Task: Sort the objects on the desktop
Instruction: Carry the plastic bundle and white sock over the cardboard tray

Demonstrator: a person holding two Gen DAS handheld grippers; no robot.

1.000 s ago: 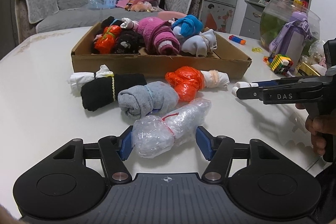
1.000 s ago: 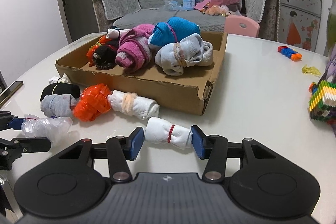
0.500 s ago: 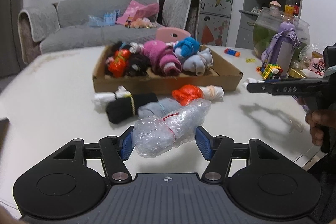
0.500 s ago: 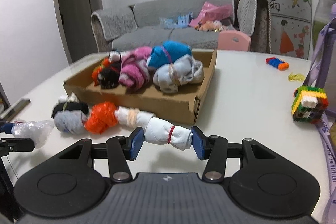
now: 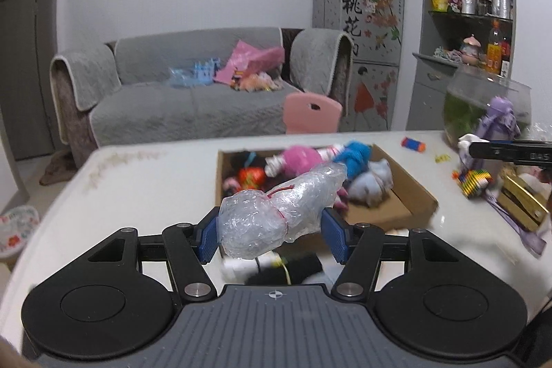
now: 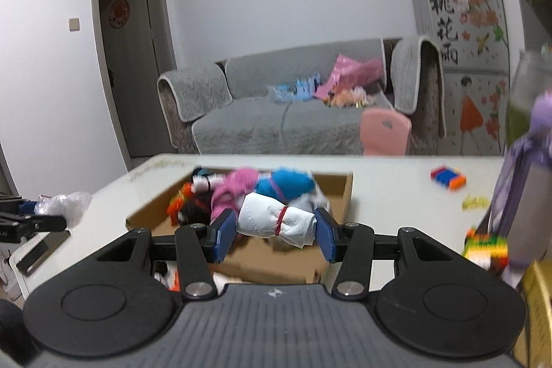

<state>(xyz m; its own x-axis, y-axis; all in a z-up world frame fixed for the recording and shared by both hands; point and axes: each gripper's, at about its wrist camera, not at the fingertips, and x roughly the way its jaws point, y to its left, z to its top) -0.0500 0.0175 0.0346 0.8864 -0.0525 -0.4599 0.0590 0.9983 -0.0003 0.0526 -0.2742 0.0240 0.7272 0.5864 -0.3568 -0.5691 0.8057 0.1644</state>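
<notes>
A white desk stands before a grey sofa. The left gripper is clamped on a clear crumpled plastic bundle tied with red band; the right gripper is clamped on a white rolled cloth with a red band. Both hang above the open brown cardboard box. The bundles inside the box are blurred, and those on the desk are partly hidden under the grippers. A second ago both held bundles lay at desk level; they have since risen.
</notes>
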